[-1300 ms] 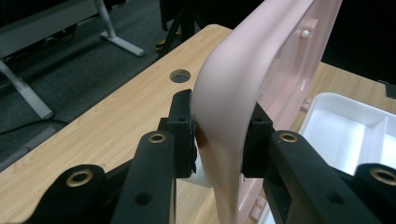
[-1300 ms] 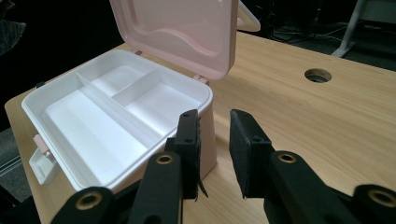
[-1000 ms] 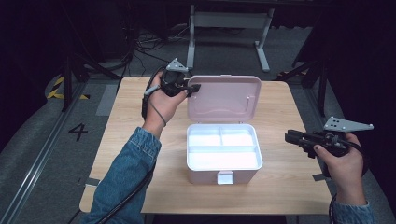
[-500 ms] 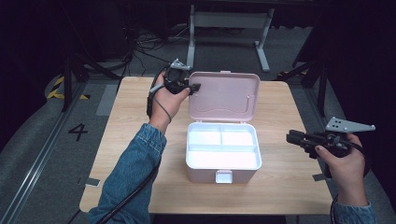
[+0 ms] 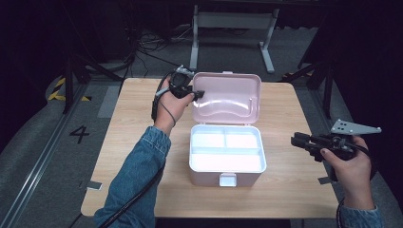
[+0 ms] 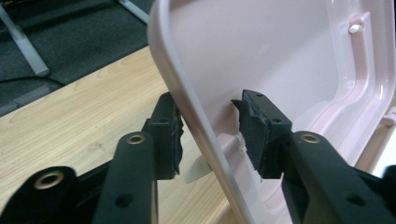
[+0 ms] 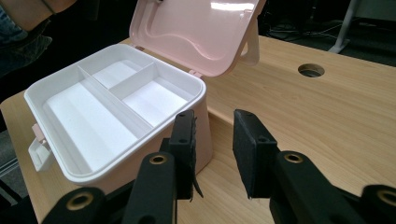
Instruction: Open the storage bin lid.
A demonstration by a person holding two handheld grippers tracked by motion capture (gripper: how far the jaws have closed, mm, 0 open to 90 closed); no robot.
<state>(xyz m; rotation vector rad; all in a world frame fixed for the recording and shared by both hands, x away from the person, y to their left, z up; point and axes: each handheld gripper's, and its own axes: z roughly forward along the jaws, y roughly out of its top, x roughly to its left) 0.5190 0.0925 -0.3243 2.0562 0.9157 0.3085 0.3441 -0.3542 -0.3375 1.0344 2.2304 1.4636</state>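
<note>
High view is showing a pink box (image 5: 227, 161) sitting open mid-table (image 5: 123, 142), its lid (image 5: 228, 97) standing up. Left gripper view is showing the left gripper (image 6: 210, 135) straddling the lid's edge, jaws parted around it. Right gripper view is showing the right gripper (image 7: 215, 144) hovering beside the box, jaws apart and empty.

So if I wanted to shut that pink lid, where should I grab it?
Probably the lid by its thin rim at a side edge, where the left hand-held gripper already straddles it, one jaw outside and one inside. The lid stands open and nearly upright behind the white tray, so come in from the side.
</note>
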